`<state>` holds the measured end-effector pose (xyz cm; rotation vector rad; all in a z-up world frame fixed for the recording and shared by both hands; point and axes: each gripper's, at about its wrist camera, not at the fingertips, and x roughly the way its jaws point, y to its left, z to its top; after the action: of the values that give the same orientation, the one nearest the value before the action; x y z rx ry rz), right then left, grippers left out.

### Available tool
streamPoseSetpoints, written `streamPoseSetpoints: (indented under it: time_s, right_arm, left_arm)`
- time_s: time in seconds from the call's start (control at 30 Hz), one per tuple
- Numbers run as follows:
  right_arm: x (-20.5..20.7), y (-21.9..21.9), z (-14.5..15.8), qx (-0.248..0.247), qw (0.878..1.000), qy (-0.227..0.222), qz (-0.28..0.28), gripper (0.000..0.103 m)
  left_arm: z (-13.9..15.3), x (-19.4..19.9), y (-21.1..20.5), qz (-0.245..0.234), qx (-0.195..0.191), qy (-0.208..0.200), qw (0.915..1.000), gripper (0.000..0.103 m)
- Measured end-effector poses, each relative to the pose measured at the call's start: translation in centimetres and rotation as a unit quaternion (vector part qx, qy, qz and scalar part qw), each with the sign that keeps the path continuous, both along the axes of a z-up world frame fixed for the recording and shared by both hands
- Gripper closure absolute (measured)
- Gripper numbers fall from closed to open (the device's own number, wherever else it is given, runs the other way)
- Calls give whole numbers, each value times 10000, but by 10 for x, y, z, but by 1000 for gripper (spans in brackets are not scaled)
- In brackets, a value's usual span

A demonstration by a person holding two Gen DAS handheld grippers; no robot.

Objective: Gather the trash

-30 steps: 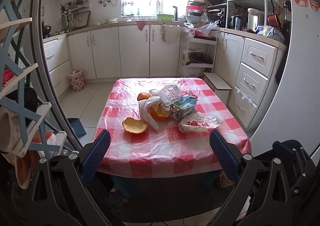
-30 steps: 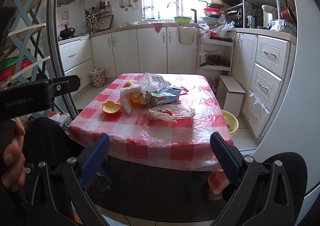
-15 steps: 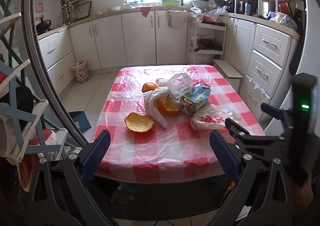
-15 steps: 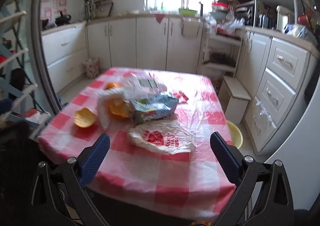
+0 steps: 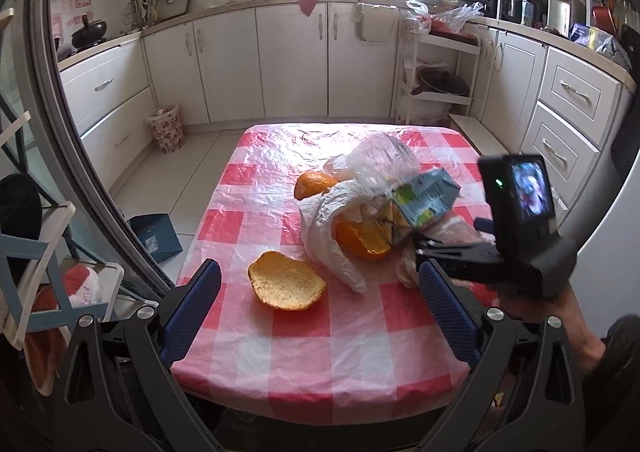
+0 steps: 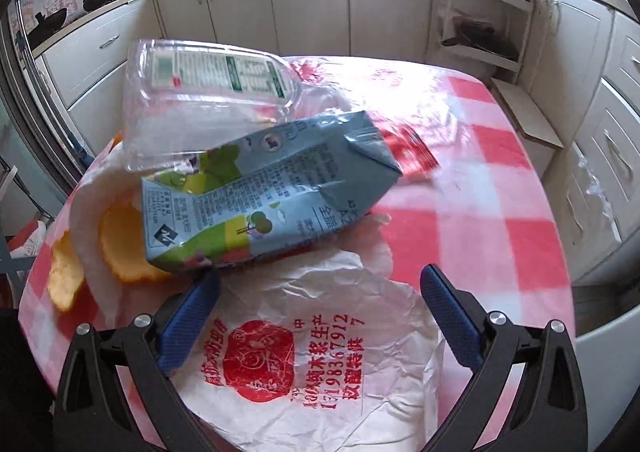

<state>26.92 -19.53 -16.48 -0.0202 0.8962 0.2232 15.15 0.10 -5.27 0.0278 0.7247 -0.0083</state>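
Trash lies on the red-checked table (image 5: pixel 320 352): an orange peel (image 5: pixel 285 286), a white plastic bag (image 5: pixel 324 236) with peel in it, a blue drink carton (image 5: pixel 424 204), a clear plastic box (image 5: pixel 380 160) and an orange (image 5: pixel 314 184). My left gripper (image 5: pixel 320 308) is open, above the table's near edge, just short of the loose peel. My right gripper (image 6: pixel 320 312) is open over a white bag with red print (image 6: pixel 312 352), right in front of the carton (image 6: pixel 272 196) and clear box (image 6: pixel 204 92). The right gripper also shows in the left wrist view (image 5: pixel 516 244).
White kitchen cabinets (image 5: pixel 292 56) line the back and right walls. A floral waste bin (image 5: pixel 166 128) stands on the floor at back left, a blue dustpan (image 5: pixel 154 236) beside the table. A rack (image 5: pixel 36 252) stands at left.
Both grippers have moved forward to the table. The right one has come down close over the printed white bag and now enters the left wrist view at right.
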Motion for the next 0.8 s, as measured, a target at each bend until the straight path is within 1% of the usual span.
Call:
streamPoseSetpoints:
  time_s: [0.03, 0.07, 0.17, 0.23, 0.33, 0.43, 0.6, 0.8]
  right_arm:
    - [13, 5, -5, 24, 9995, 280, 108, 7]
    - [22, 8, -7, 96, 9993, 320, 175, 6]
    - [41, 23, -10, -343, 9980, 305, 438, 6]
    - [47, 27, -12, -325, 9971, 292, 620, 6]
    - [45, 27, -11, -322, 9971, 304, 620, 6]
    - [46, 26, -11, -323, 9971, 307, 620, 6]
    - [46, 26, -12, -323, 9971, 299, 619, 6]
    - [48, 27, -14, -325, 9971, 294, 618, 6]
  left_arm:
    - [-4, 5, -2, -6, 26, 39, 10000, 8]
    - [-7, 9, -3, -9, 38, 67, 10000, 8]
    - [-16, 17, -9, -33, 76, 168, 9998, 8]
    - [-23, 22, -15, -78, 110, 235, 9996, 8]
    - [-35, 29, -22, -186, 145, 349, 9991, 8]
    - [-43, 33, -25, -225, 109, 357, 9991, 8]
    - [-57, 48, -27, -180, -64, 527, 9984, 8]
    - [-66, 60, -27, -127, 42, 611, 9980, 8]
